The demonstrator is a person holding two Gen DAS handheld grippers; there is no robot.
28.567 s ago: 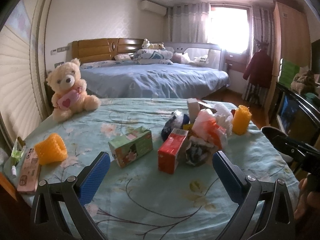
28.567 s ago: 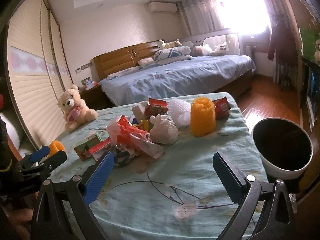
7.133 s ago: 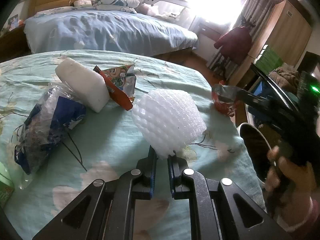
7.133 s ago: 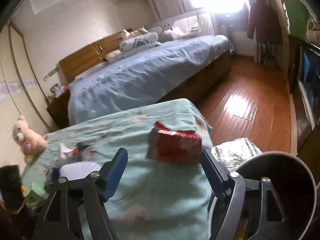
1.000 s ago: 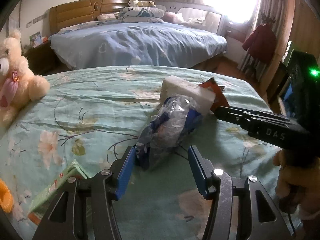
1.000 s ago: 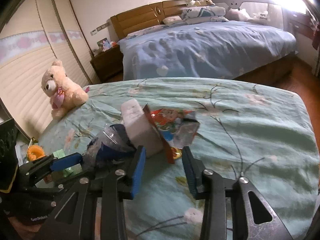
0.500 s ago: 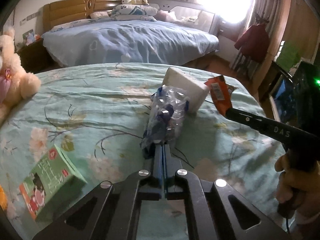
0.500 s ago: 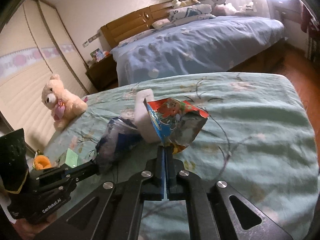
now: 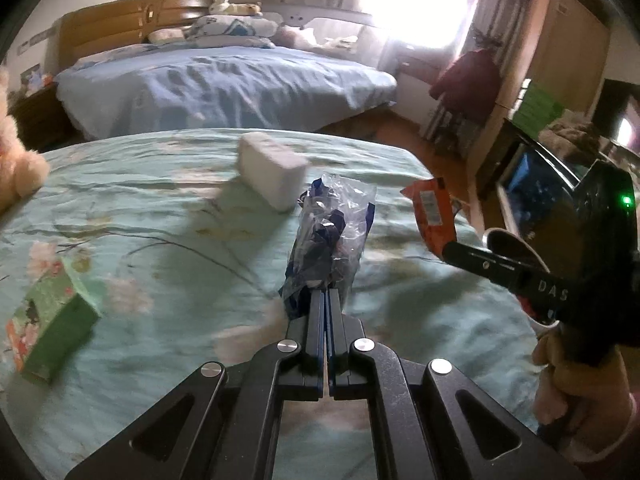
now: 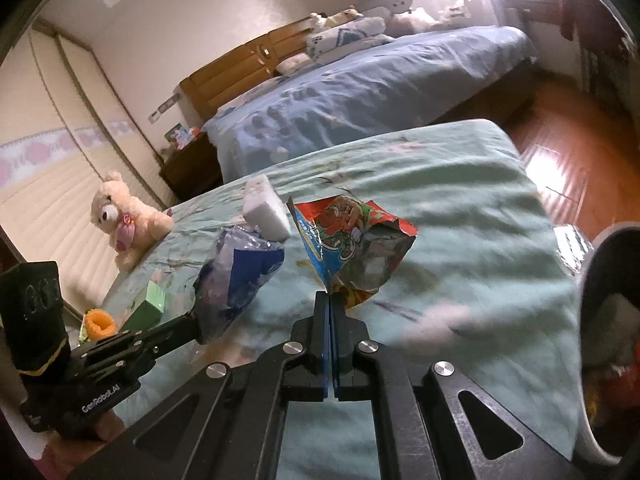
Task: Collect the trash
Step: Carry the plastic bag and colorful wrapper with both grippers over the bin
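Note:
My left gripper (image 9: 326, 294) is shut on a crumpled clear-and-blue plastic bag (image 9: 332, 236) and holds it above the table; the bag also shows in the right wrist view (image 10: 236, 276). My right gripper (image 10: 330, 296) is shut on a red and green snack wrapper (image 10: 352, 240), lifted off the cloth; it shows as an orange wrapper in the left wrist view (image 9: 432, 212). A white foam block (image 9: 272, 168) lies on the table beyond both. The trash bin (image 10: 608, 344), white with a dark inside, stands at the table's right edge with trash in it.
The table has a teal floral cloth (image 9: 160, 220). A green carton (image 9: 52, 320) lies at the left. A teddy bear (image 10: 124, 216) sits at the far left, an orange foam net (image 10: 98, 322) near it. A bed (image 9: 224, 80) stands behind; wooden floor to the right.
Both grippers have lifted their items off the table and swung right toward the bin. The white foam block stays on the cloth, now apart from the bag and wrapper.

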